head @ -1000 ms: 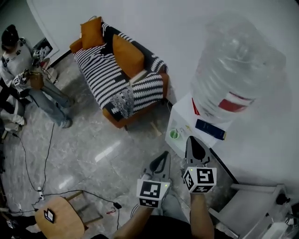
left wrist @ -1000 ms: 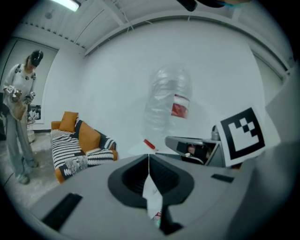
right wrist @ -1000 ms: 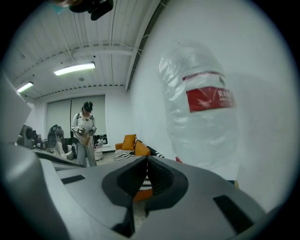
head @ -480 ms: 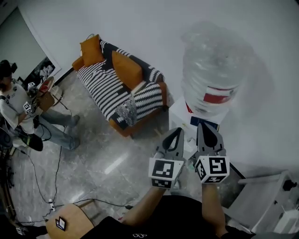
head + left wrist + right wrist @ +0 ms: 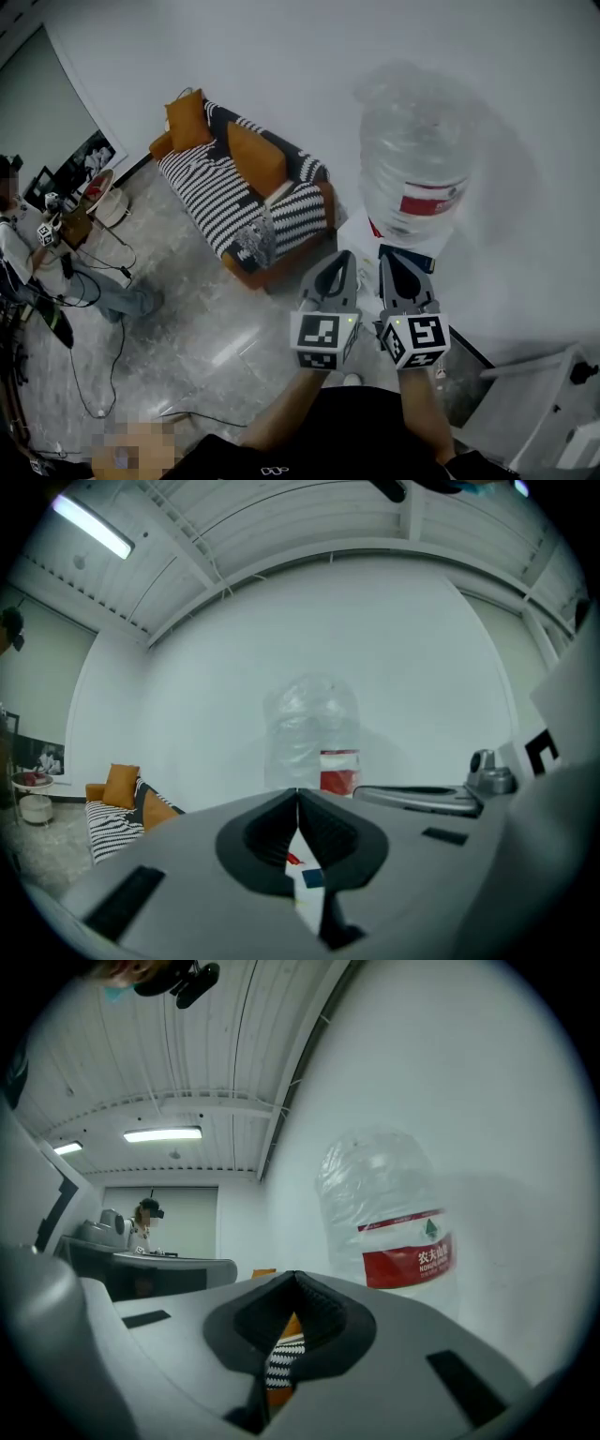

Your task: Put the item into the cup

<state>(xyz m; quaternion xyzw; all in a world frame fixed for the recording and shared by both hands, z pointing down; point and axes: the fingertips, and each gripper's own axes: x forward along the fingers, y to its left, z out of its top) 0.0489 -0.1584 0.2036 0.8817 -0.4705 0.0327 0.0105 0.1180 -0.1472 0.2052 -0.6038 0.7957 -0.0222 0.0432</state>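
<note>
Head view: left gripper (image 5: 339,258) and right gripper (image 5: 390,258) held side by side, close together, marker cubes toward the camera, tips pointing at a white water dispenser (image 5: 361,242) against the far wall. A large clear water bottle (image 5: 412,155) with a red label sits inverted on top of it, just beyond the right gripper's tips. To the left, a striped sofa (image 5: 234,192) with orange cushions; at far left a seated person (image 5: 23,248); grey marble floor (image 5: 187,319) between. Left gripper view: jaws pressed together, tips meeting in one line, nothing pinched and nothing touching them. Water bottle (image 5: 311,731) stands straight beyond the tips, sofa (image 5: 117,803) low at the left, right gripper (image 5: 441,799) alongside at the right. Right gripper view: jaws likewise pressed together, nothing held. Bottle (image 5: 392,1218) is near, to the right of the tips; left gripper (image 5: 141,1274) lies at the left, a person (image 5: 145,1218) far beyond it. Cup and item: no view lets me identify either one, so position and appearance not recorded.
</note>
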